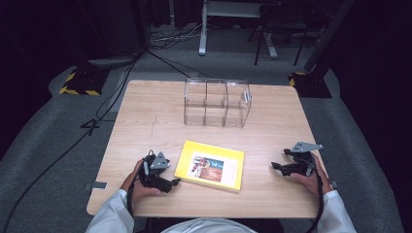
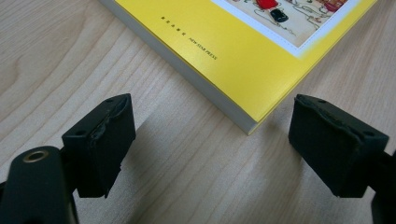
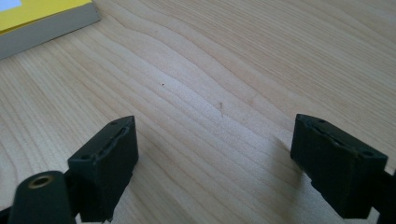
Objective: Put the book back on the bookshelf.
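A yellow book point(image 1: 210, 165) lies flat on the table point(image 1: 145, 121), between the two grippers. The left gripper point(image 2: 210, 144) is near its corner, jaws wide apart. The right gripper point(image 3: 215, 158) has also its jaws apart, over bare wood.

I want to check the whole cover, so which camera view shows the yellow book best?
The high view: the yellow book lies whole and flat on the table, cover picture up. The left gripper view shows one near corner with small print; the right gripper view catches an edge strip.
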Demonstrator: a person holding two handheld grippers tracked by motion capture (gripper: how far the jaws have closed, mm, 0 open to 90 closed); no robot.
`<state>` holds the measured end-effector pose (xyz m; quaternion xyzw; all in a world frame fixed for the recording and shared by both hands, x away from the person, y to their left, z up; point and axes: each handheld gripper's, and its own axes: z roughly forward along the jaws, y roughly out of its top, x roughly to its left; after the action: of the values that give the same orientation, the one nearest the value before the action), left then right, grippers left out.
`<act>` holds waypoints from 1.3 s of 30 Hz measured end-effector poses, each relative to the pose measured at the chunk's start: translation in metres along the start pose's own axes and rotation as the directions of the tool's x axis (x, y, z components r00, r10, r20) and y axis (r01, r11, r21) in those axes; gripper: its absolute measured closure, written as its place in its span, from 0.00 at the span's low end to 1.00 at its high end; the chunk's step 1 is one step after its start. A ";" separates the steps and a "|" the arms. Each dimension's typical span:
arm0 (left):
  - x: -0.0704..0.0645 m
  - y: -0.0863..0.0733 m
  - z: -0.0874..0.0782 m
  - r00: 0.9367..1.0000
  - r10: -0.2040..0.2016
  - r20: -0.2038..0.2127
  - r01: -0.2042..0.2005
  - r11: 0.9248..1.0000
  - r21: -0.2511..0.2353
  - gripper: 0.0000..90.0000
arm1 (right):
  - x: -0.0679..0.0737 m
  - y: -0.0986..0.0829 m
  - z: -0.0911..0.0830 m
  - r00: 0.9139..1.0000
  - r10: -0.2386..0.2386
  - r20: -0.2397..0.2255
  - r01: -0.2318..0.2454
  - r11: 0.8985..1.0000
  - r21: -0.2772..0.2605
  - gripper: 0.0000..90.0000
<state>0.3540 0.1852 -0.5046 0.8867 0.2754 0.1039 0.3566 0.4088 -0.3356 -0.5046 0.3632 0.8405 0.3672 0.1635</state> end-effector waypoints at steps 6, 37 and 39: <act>0.000 0.000 0.000 1.000 -0.002 -0.002 0.002 1.000 0.000 0.17 | 0.000 0.000 0.000 1.000 0.000 0.000 0.000 1.000 0.000 0.17; -0.083 0.083 0.048 0.945 0.323 -0.061 -0.307 0.934 0.184 0.28 | 0.000 0.000 0.000 1.000 0.001 -0.001 -0.001 1.000 0.000 0.17; -0.085 0.086 0.049 0.941 0.332 -0.062 -0.316 0.929 0.193 0.29 | 0.000 0.000 0.000 1.000 0.001 0.000 -0.001 1.000 0.000 0.17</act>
<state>0.3383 0.0578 -0.4797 0.9427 0.1498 0.1773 0.2396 0.4092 -0.3353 -0.5046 0.3635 0.8403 0.3674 0.1636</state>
